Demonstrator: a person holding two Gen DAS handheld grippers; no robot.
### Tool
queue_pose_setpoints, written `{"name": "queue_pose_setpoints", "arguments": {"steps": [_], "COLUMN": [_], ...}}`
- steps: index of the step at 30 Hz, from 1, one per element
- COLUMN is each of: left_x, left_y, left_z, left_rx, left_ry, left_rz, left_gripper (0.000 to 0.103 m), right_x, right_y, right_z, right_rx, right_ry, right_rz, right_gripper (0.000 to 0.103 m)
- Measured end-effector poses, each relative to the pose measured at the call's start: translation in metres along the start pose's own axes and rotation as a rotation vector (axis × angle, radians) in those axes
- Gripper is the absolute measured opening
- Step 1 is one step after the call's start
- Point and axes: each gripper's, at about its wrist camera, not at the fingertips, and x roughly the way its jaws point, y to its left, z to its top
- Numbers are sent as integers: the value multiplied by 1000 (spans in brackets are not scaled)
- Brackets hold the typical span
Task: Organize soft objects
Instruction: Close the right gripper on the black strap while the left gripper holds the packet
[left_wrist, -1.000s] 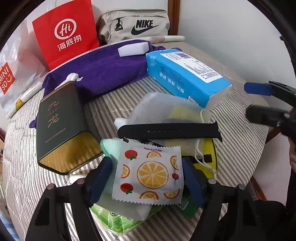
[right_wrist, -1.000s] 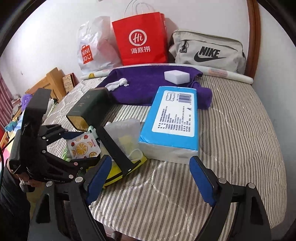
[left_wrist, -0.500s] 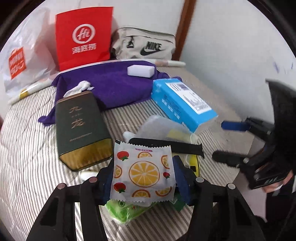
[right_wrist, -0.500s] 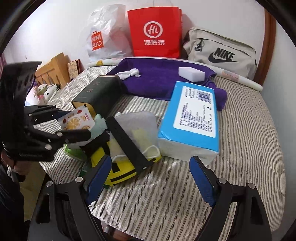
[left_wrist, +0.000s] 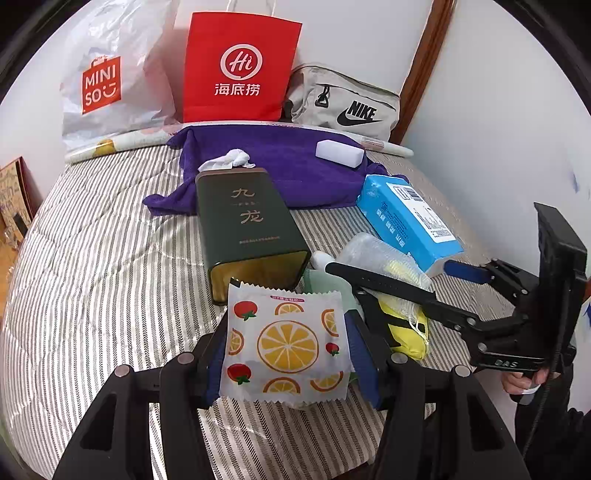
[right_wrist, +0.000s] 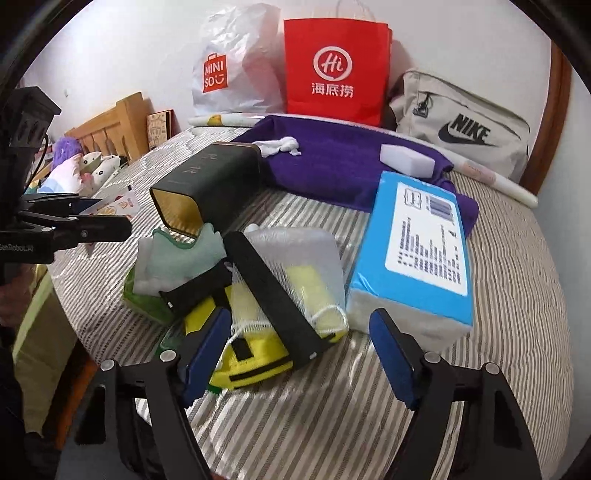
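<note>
My left gripper (left_wrist: 288, 347) is shut on a flat fruit-print packet (left_wrist: 286, 343) and holds it up above the striped bed (left_wrist: 92, 277). The right wrist view shows that gripper (right_wrist: 99, 213) at the left edge, clear of the pile. My right gripper (right_wrist: 299, 332) hangs over the pile with its jaws closing. A black strap (right_wrist: 273, 291), a mesh bag of yellow things (right_wrist: 310, 273) and a yellow pouch (right_wrist: 251, 362) lie between its fingers, and the pads do not press on them. A pale green cloth (right_wrist: 177, 254) lies at the pile's left.
A blue tissue pack (right_wrist: 417, 251) lies just right of my right finger. A dark green tin (left_wrist: 247, 229), a purple towel (left_wrist: 288, 173) with a white block (left_wrist: 340, 153), a red bag (left_wrist: 236, 70), a Miniso bag (left_wrist: 107, 81) and a Nike bag (left_wrist: 347, 99) fill the back.
My left gripper shut on the fruit-print packet, lifted it off the pile and swung it left. My right gripper came closer to the pile and its jaws narrowed.
</note>
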Motion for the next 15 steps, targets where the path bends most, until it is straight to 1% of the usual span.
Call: {"name": "queue_pose_setpoints", "arguments": {"steps": [2, 4, 9, 13, 15], "left_x": [0, -1, -2, -3, -4], "left_y": [1, 1, 2, 2, 3], "left_z": [0, 0, -2, -2, -2], "left_rx": [-5, -9, -13, -14, -20], "left_ry": [-2, -3, -7, -9, -12], "left_rz": [1, -4, -22, -22, -30], "left_gripper": [55, 55, 55, 55, 55], "right_x": [2, 4, 11, 24, 30], "right_y": [2, 5, 18, 20, 21], "right_z": [3, 5, 10, 11, 10], "right_rx": [-3, -12, -86, -113, -122], "right_ry": [2, -2, -3, 12, 32], "right_rz": [16, 24, -16, -66, -62], "right_gripper": [63, 63, 63, 62, 62]}}
